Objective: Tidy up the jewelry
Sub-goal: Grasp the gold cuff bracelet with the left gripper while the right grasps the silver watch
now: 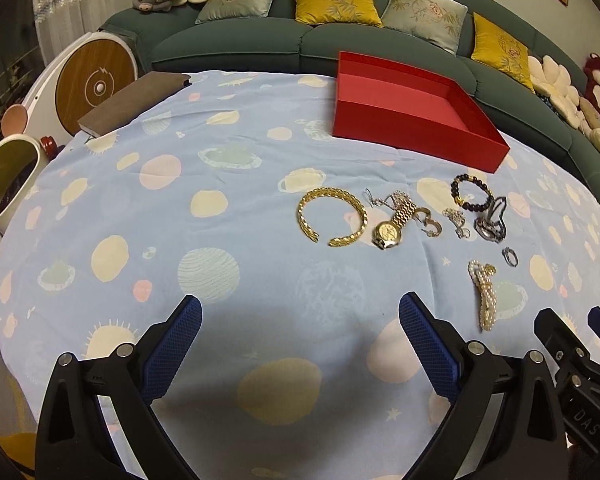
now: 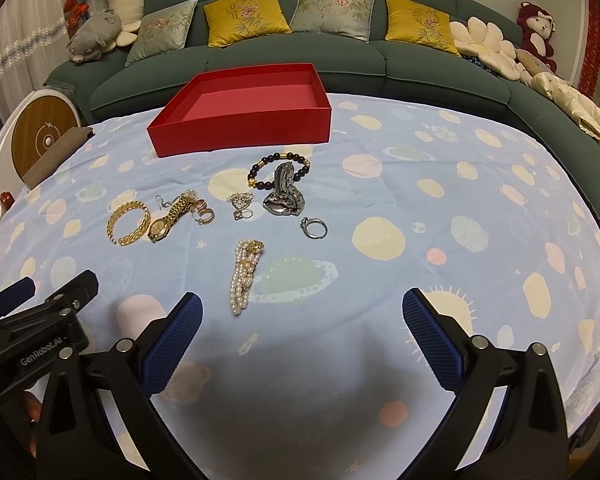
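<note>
With both the left gripper (image 1: 300, 330) and the right gripper (image 2: 302, 326) spread wide and holding nothing, I would bring the right one down over the pearl bracelet (image 2: 244, 276), lying well in front of the empty red box (image 2: 240, 130), and pinch across its strands.

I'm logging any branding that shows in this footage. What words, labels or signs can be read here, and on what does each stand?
"GenRobot.AI": white print on the left tool body, right wrist view.
"DAS": white letters on the right tool body, left wrist view; possibly part of a longer word.
Gold watch dial: too small to read.
Lightning-bolt symbol: on the round wooden disc.
</note>
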A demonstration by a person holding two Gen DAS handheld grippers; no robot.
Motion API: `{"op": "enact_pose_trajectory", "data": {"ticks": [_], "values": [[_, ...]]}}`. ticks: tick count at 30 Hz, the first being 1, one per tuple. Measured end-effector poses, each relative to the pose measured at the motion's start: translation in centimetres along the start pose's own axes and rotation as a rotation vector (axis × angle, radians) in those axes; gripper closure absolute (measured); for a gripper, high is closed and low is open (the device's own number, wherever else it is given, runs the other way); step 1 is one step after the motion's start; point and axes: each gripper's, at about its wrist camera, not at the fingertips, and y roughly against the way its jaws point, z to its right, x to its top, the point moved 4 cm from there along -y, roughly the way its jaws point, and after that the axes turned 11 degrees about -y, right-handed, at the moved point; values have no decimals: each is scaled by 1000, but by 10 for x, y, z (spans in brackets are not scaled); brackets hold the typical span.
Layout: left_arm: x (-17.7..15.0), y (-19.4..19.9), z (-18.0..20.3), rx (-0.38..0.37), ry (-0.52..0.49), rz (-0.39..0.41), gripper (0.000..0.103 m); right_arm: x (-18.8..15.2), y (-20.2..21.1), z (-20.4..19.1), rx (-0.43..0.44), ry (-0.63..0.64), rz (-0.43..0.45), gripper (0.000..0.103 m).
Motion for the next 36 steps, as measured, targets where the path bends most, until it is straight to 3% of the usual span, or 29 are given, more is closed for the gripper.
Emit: {"op": "enact_pose_trajectory", "data": {"ticks": [3,7,11,18,29,36], "values": [[17,3,-9,-16,17,7,6,24,0,2,9,1,5,5],[38,-6,-4,-14,-58,-15,6,57,-7,4,35,0,-7,7],[53,-29,3,-30,-110,-68,6,75,-27,0,42,19,-52,21],[56,-67,-1,-15,-92,-83,6,73,-75,-9,90,22,-114,30],[58,-100,7,-90,-69,-102,8,62,-119,-21,103,46,-163,45],[58,-97,10,-65,-107,-70,33,63,-119,-20,129,44,-168,72]]}}
